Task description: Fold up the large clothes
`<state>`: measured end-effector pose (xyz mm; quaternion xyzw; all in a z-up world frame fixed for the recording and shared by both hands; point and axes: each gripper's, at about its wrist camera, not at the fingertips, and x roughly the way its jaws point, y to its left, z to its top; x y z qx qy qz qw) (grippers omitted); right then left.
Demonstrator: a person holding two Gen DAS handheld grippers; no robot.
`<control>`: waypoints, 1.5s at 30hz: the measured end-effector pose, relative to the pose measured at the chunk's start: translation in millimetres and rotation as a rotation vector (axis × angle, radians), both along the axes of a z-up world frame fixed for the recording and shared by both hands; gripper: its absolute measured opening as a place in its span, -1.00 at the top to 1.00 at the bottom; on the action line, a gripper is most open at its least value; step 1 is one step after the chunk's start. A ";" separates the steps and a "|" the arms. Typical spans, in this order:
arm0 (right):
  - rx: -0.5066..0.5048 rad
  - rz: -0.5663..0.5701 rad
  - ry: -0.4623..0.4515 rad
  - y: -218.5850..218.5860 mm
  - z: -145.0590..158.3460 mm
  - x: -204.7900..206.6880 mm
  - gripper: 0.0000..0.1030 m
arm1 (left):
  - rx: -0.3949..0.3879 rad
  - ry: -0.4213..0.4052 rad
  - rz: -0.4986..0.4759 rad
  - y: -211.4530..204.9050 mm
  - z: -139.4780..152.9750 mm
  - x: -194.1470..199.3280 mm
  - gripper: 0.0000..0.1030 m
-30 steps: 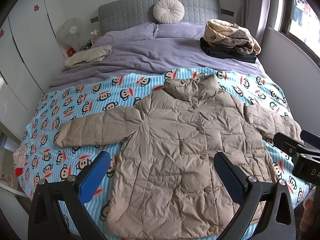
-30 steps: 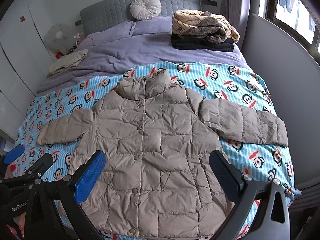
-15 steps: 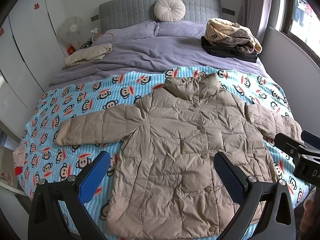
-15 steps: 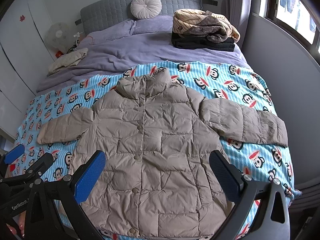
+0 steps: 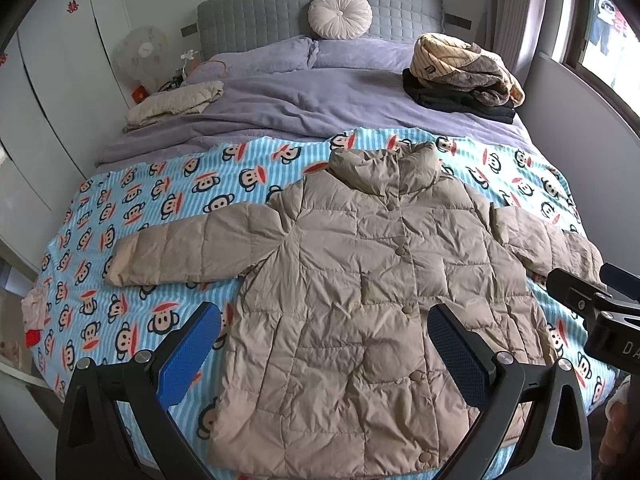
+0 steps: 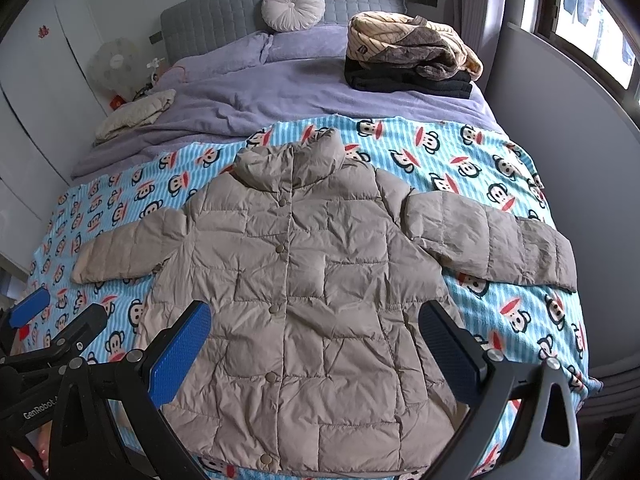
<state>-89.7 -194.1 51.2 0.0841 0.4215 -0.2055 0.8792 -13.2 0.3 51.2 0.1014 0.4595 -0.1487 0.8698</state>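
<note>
The left gripper (image 5: 324, 352), black-framed with blue textured pads, stands spread wide and holds nothing; its fingers (image 5: 188, 354) hover above the lower front of the coat without touching it. The right gripper (image 6: 316, 350), of the same build, is likewise spread wide and empty, poised above the hem area. Each shows at the edge of the other's view, so the two are held side by side near the foot of the bed, both aimed forward and slightly down over it. A bit of a person's hand (image 5: 618, 416) shows at the lower right edge of the left wrist view.

Beneath and beyond the pads lies the beige quilted puffer coat (image 5: 368, 304), flat on its back, buttoned, collar toward the headboard, both sleeves stretched outward. It rests on a light blue striped blanket printed with cartoon monkey faces (image 5: 168, 208).

Farther off is a lavender duvet (image 5: 304, 108). On it sit a pile of folded clothes (image 5: 460, 76) at right and a cream folded garment (image 5: 176, 102) at left. A round pale cushion (image 5: 340, 16) leans on the grey quilted headboard (image 5: 248, 24).
</note>
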 end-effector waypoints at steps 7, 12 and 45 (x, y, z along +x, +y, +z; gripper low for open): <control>0.013 0.004 0.039 3.4 -4.2 11.4 -1.00 | -0.013 0.038 0.011 12.1 -16.7 4.0 -1.00; 0.066 0.003 0.069 5.0 -13.4 28.8 -1.00 | -0.011 0.074 0.034 27.9 -28.2 16.3 -1.00; 0.199 0.186 0.246 97.8 -187.0 203.3 -1.00 | -0.394 0.299 0.583 293.8 -280.4 292.4 -1.00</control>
